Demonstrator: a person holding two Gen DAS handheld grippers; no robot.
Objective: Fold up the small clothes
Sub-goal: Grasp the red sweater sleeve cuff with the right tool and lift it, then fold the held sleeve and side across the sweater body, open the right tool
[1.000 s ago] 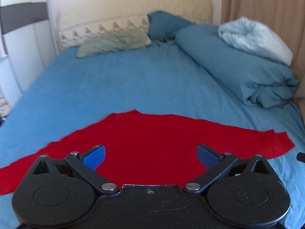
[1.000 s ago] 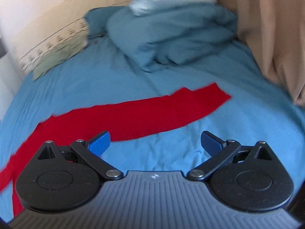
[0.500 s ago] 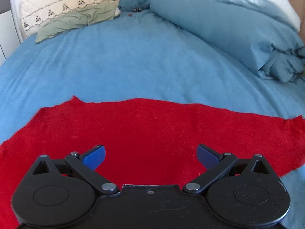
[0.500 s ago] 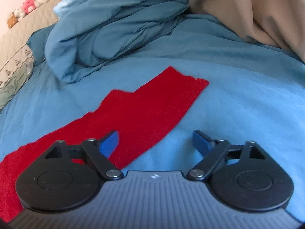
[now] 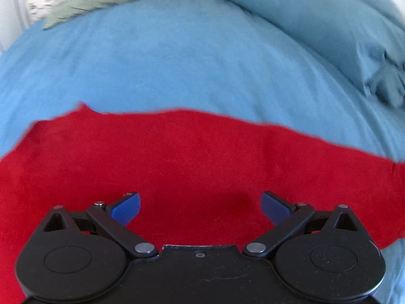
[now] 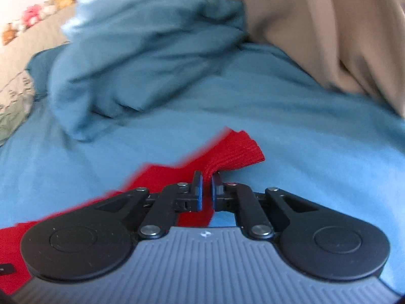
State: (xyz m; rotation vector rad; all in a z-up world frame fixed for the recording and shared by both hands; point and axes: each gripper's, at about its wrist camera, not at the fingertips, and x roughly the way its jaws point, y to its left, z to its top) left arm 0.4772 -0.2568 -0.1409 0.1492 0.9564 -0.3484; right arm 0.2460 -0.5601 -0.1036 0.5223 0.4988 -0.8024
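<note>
A red knit garment (image 5: 192,157) lies spread flat on the blue bedsheet (image 5: 177,63). My left gripper (image 5: 200,206) hovers low over its middle, jaws wide open and empty. In the right wrist view the garment's ribbed end (image 6: 235,152) sticks out past my right gripper (image 6: 207,185), whose jaws are shut on the red fabric at that end. The rest of the garment trails off to the left under the gripper body.
A bunched blue duvet (image 6: 141,58) lies to the right of the garment, also in the left wrist view (image 5: 329,25). A green pillow (image 5: 101,0) is at the headboard. A beige curtain (image 6: 329,25) hangs at the bed's right side.
My right gripper moved forward to the garment's end and shut on it. My left gripper moved lower and closer over the red fabric, still open.
</note>
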